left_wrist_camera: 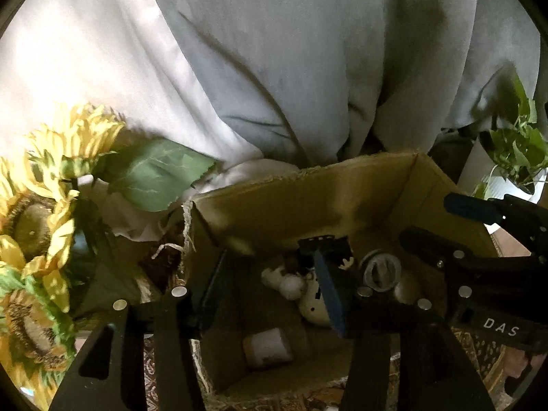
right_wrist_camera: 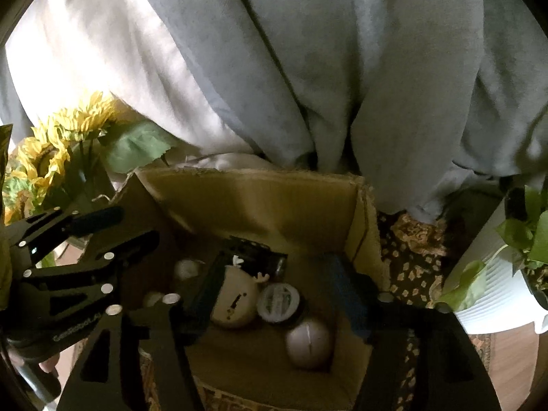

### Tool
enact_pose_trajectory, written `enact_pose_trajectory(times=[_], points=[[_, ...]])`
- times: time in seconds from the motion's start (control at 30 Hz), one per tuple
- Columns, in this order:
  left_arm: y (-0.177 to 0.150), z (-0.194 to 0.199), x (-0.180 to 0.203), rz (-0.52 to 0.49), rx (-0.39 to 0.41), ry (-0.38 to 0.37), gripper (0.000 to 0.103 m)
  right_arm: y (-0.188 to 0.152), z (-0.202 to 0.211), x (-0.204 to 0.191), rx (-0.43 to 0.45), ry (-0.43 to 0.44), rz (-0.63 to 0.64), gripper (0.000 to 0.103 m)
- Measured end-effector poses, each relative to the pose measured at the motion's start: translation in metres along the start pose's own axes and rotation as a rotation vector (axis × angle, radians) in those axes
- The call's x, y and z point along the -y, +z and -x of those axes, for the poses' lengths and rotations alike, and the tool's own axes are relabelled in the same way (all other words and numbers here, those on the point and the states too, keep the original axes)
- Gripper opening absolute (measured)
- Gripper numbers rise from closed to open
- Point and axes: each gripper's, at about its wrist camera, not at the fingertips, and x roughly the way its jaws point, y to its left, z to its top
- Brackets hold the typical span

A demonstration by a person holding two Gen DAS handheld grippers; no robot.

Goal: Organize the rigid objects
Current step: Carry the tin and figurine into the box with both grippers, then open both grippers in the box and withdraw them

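Note:
An open cardboard box [left_wrist_camera: 274, 202] [right_wrist_camera: 246, 191] holds several small things. Among them are a cream egg-shaped figure with dark marks [right_wrist_camera: 234, 303] [left_wrist_camera: 313, 308], a round tin with a printed lid [right_wrist_camera: 279, 303] [left_wrist_camera: 382, 270], a pale ball-shaped candle [right_wrist_camera: 310, 342], a small jar on its side [left_wrist_camera: 269, 344], a white figurine [left_wrist_camera: 284, 281] and a black block [right_wrist_camera: 253, 253] [left_wrist_camera: 325, 243]. My left gripper [left_wrist_camera: 270, 263] [right_wrist_camera: 137, 226] hangs open over the box, above the figurine. My right gripper [right_wrist_camera: 277, 267] [left_wrist_camera: 428, 219] is open too, its fingers either side of the egg figure and tin without touching them.
Artificial sunflowers [left_wrist_camera: 41, 205] [right_wrist_camera: 51, 150] crowd the box's left side. A potted green plant in a white ribbed pot [right_wrist_camera: 496, 284] [left_wrist_camera: 513, 157] stands to the right. Grey curtain folds [left_wrist_camera: 274, 68] hang behind. A patterned cloth [right_wrist_camera: 407, 257] lies under the box.

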Motion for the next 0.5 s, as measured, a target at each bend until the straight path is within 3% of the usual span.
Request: enact_pose_trajectory(times=[0.5], points=[[-0.036,0.062,-0.001,0.022,0.140,0.048,0.057,-0.020,0.058,-0.018,0.157,-0.031,0.056,0.068]])
